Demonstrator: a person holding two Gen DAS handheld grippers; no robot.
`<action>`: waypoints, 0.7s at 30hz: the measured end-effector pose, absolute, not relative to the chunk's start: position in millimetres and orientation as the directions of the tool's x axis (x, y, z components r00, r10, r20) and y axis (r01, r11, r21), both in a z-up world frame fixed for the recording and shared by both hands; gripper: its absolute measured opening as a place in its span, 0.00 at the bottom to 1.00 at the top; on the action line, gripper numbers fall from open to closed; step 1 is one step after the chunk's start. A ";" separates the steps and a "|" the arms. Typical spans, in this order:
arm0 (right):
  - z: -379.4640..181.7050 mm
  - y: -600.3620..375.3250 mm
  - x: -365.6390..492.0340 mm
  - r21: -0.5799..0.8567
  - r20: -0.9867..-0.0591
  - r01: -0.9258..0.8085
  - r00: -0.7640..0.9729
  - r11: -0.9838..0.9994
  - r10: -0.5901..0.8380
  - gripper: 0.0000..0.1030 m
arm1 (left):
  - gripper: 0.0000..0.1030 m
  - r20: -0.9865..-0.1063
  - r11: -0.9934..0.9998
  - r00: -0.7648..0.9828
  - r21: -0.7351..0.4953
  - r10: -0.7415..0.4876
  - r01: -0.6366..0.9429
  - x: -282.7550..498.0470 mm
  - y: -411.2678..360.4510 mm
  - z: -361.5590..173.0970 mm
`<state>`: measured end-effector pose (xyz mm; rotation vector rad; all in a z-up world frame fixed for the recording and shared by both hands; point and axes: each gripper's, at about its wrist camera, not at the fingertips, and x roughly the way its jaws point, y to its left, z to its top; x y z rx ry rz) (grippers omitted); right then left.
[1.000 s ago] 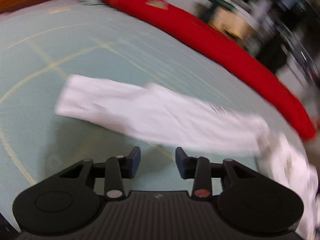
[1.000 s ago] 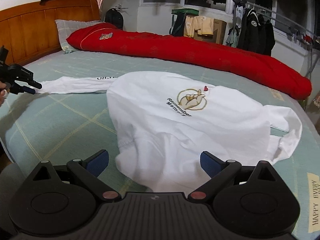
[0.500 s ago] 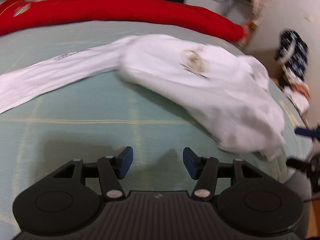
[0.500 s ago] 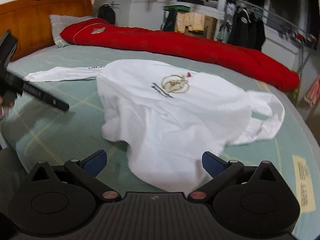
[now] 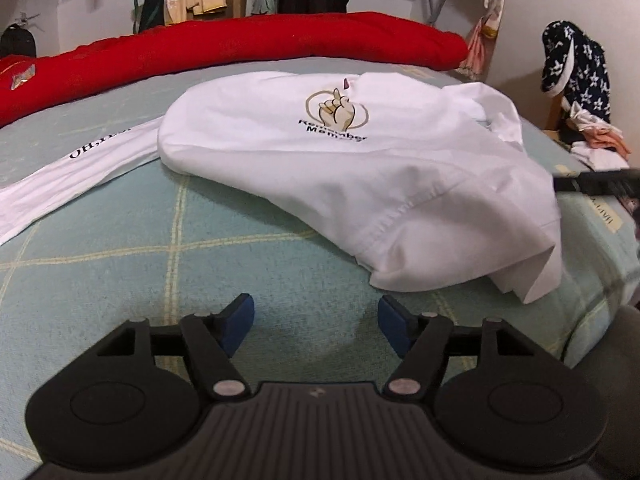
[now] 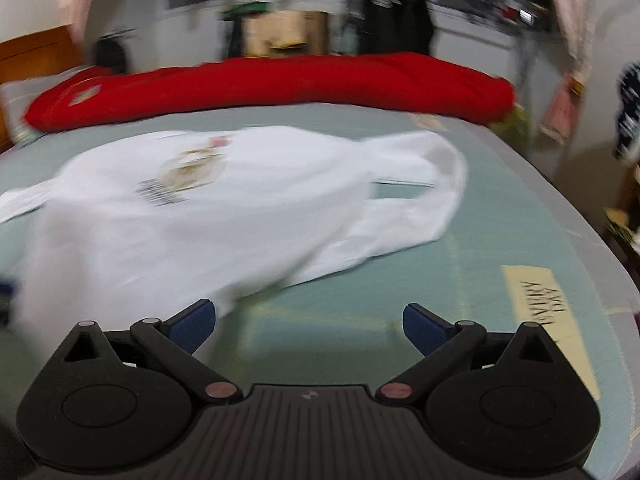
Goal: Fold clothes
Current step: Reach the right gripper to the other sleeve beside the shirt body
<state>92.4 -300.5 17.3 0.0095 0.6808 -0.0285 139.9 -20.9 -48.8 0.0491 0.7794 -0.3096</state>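
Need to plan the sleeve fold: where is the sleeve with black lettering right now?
In the left wrist view, the lettered sleeve lies flat on the green bedsheet, stretching left from the white shirt, below the red quilt.

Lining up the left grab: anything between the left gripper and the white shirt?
Nothing: left wrist view shows only bare bedsheet between left gripper and white shirt.

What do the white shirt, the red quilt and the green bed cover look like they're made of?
White shirt: thin, matte woven or knit cloth, probably cotton; it drapes in soft folds and has a stitched hem. Red quilt: padded fabric, puffy and rounded, with a faint sheen, perhaps synthetic. Green bed cover: flat matte textile with pale woven check lines; the fibre can't be told.
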 end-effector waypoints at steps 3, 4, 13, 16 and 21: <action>8.0 -327.6 124.6 0.009 -0.650 0.132 0.754 0.991 -0.094 0.98 | 0.70 -0.698 0.953 0.666 -0.080 -0.262 0.292 141.9 -20.7 -48.3; 4.9 -335.8 134.7 0.019 -0.656 0.160 0.747 0.987 -0.109 0.98 | 0.70 -0.699 0.952 0.664 -0.085 -0.267 0.293 143.5 -19.7 -48.3; -17.2 -338.4 201.5 -0.245 -0.683 0.245 0.643 0.938 -0.346 0.99 | 0.70 -0.691 0.949 0.660 -0.125 -0.293 0.291 148.8 -11.9 -49.0; -17.8 -344.2 204.2 -0.380 -0.654 0.244 0.611 0.892 -0.446 1.00 | 0.71 -0.685 0.946 0.661 -0.138 -0.306 0.294 148.0 -9.8 -49.7; -19.3 -358.5 207.9 -0.632 -0.512 0.280 0.549 0.722 -0.661 1.00 | 0.72 -0.679 0.944 0.664 -0.144 -0.312 0.297 148.6 -9.2 -50.8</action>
